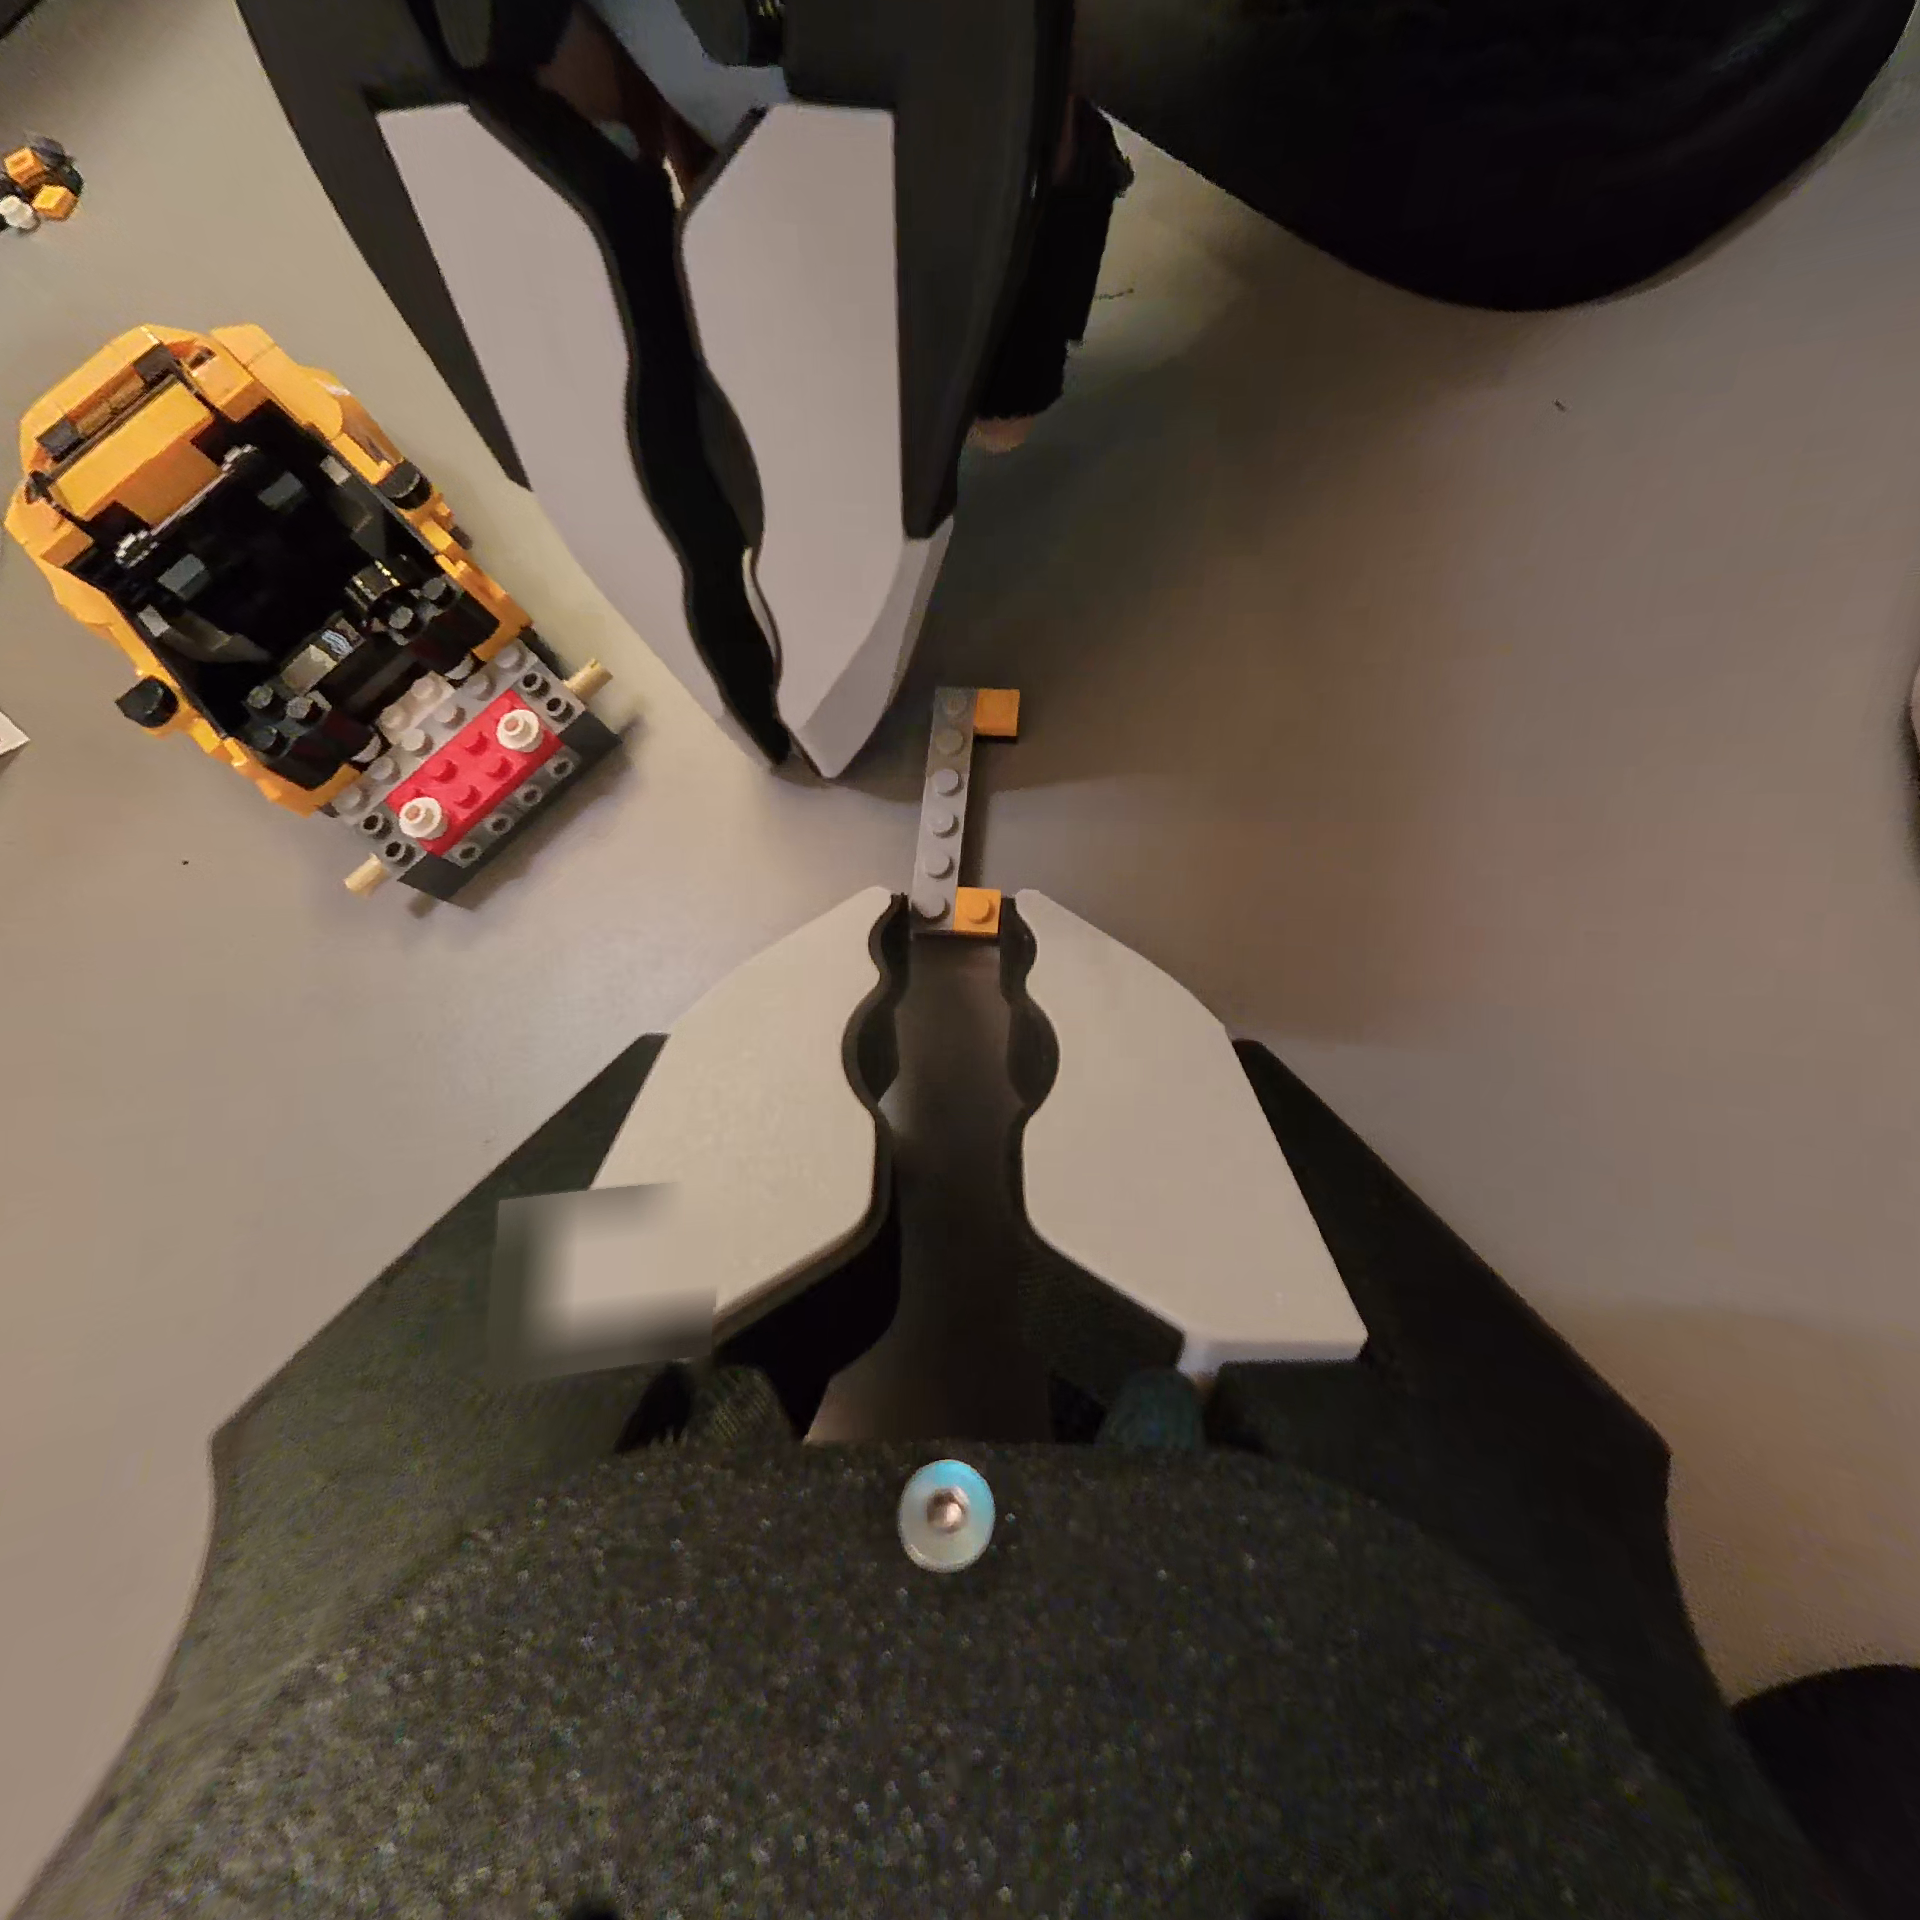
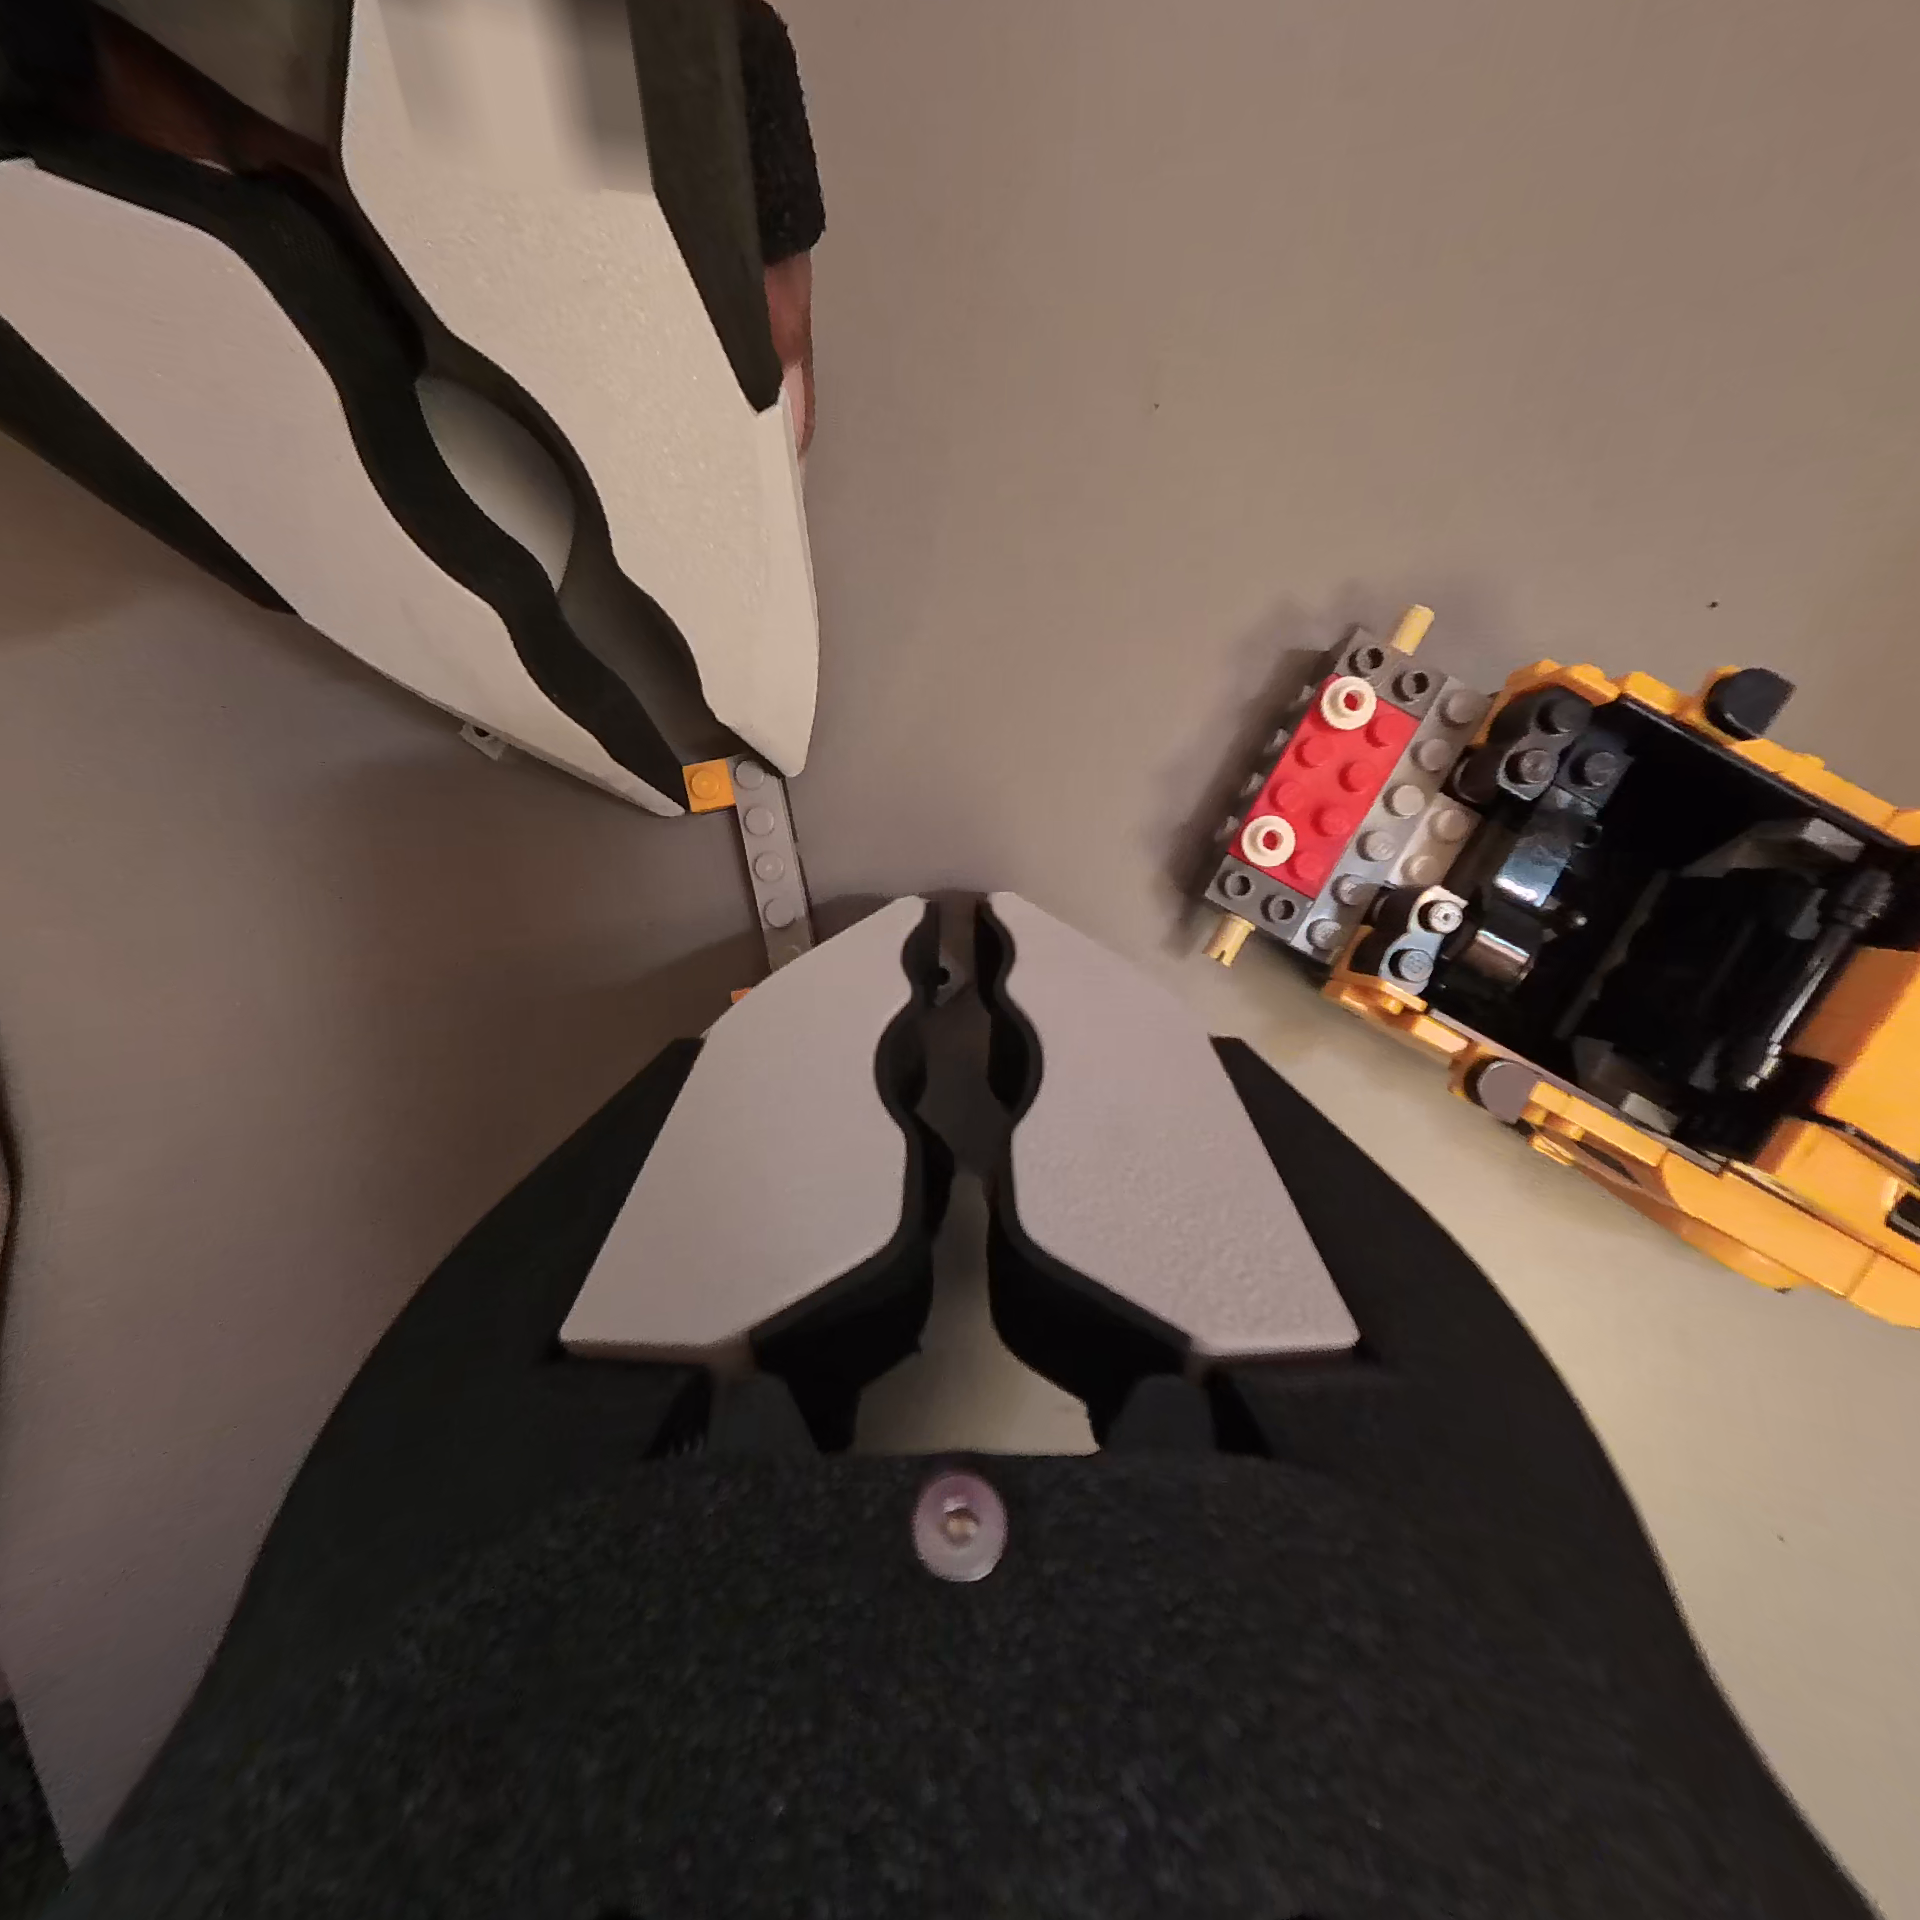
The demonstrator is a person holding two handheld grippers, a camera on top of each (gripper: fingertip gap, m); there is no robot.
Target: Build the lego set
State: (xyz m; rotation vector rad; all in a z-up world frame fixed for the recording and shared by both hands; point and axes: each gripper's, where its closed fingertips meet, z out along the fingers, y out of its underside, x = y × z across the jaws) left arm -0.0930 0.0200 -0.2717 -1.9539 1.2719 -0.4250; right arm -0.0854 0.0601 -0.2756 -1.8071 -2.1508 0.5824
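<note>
Grey studded strip [image 1: 943,800] (orange end tiles) flat on table, orange car [image 1: 260,613] apart

A plain, matte grey-beige table top [image 1: 1455,727] fills nearly the whole background of both wrist views, with a few tiny dark specks on it and no visible edge. The light is warm and comes from above, casting soft shadows on the table top and tinting it browner in the right wrist view. At the far right corner of the table top in the left wrist view lies a large, rounded black shape [image 1: 1507,135], too cropped to identify.
</note>
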